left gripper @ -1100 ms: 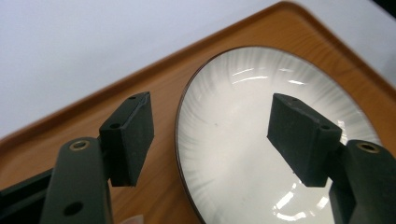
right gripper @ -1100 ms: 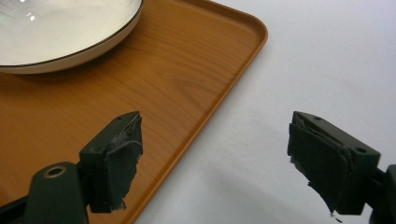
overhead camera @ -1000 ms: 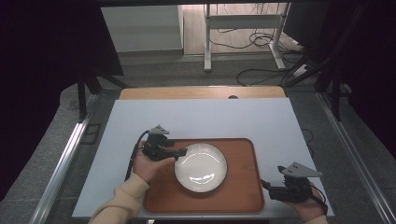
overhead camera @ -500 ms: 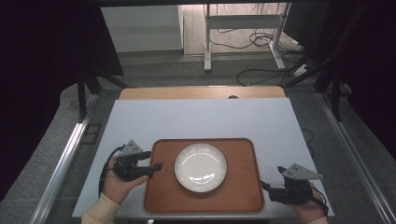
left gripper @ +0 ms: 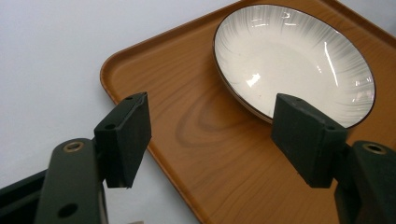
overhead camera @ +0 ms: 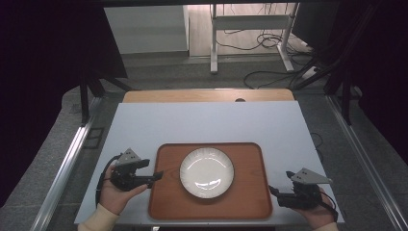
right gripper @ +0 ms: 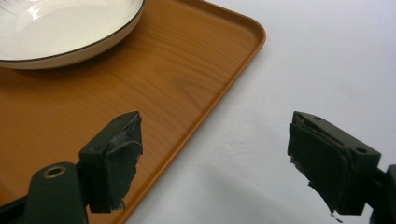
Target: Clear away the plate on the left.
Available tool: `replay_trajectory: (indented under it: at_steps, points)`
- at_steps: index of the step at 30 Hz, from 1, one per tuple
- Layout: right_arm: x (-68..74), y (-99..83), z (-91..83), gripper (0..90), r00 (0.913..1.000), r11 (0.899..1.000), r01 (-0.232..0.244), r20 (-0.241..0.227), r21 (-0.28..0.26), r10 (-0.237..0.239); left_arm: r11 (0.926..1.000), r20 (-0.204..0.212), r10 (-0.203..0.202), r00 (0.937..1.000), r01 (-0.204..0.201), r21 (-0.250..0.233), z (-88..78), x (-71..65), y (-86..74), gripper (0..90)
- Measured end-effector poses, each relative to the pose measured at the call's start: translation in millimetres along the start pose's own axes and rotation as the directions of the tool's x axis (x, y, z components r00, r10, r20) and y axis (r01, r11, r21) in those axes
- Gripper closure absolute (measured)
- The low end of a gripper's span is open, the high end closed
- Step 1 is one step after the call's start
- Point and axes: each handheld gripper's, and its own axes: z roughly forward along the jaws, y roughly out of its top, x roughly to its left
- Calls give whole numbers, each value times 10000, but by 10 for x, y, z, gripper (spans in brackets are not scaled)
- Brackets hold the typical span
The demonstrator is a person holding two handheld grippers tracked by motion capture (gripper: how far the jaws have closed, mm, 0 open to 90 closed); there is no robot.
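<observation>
— So, how many of each thing are on the table (overhead camera: 202,122)?

— One wooden tray (overhead camera: 250,197) near the front edge, and one white plate (overhead camera: 207,172) with a thin dark rim lying flat in the middle of it. Two grippers, one in each hand.

— Where are the grippers?

— The left gripper (overhead camera: 153,176) hovers just at the tray's left edge, jaws pointing right toward the plate. Its jaws have just been opening and stand wide apart with nothing between them; the left gripper view has the plate (left gripper: 294,60) beyond the pads, not touched. The right gripper (overhead camera: 273,190) sits at the tray's near right corner, jaws also spread and holding nothing, one pad over the tray (right gripper: 140,84) and the other over bare table.

— Anything in the way?

— Nothing lies between either gripper and the plate. Farther off there is a strip of wooden tabletop (overhead camera: 207,95), then the floor with cables (overhead camera: 262,77) and a metal stand (overhead camera: 250,29).
</observation>
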Motion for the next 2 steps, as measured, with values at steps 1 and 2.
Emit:
replay_trajectory:
  at_steps: [1,2]
  points:
    - [0,0,0,180,10000,10000,0,0,0,0,10000,-21,6,10000,-6,15,3,-3,0,285]
    - [-6,0,8,178,10000,10000,8,-71,26,-7,10000,-29,0,10000,0,25,5,-4,-1,281]
